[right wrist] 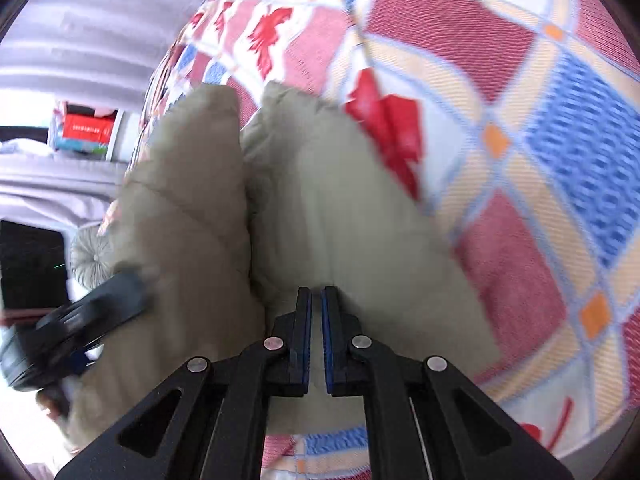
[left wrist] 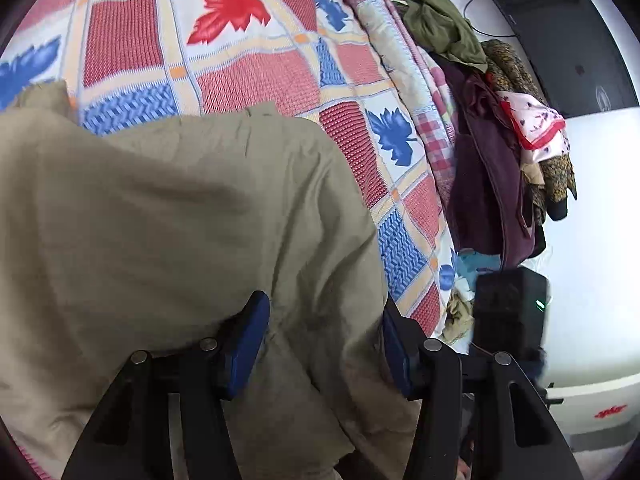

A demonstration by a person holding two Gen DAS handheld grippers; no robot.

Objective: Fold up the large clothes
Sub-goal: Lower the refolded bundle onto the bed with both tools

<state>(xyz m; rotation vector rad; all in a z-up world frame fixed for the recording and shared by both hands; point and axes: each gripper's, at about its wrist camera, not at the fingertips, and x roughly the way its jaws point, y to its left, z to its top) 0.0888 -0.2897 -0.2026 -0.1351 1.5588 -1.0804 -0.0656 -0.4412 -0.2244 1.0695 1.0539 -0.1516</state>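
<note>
Khaki garment (left wrist: pixel 160 216) lies bunched on the patchwork bedspread (left wrist: pixel 248 68), covering the lower left of the left wrist view.

Left gripper (left wrist: pixel 324 340) points steeply down at the garment, jaws parted about halfway. Blue pads (left wrist: pixel 244 344) stand apart with a ridge of khaki cloth running up between them; the pads don't look pressed on it, so no grip.

Right gripper (right wrist: pixel 316 336) also points steeply down over the garment, jaws almost fully closed, only a thin slit between the pads. Cloth shows through the slit, but whether a fold is pinched is hard to tell from this angle.

In the right wrist view the left gripper (right wrist: pixel 80 332) shows blurred at the left edge, low over the garment's near side.

A clothes pile (left wrist: pixel 496 136) hangs off the bed's right edge, well apart from the garment. Black box (left wrist: pixel 508 308) with a green light sits below it.
</note>
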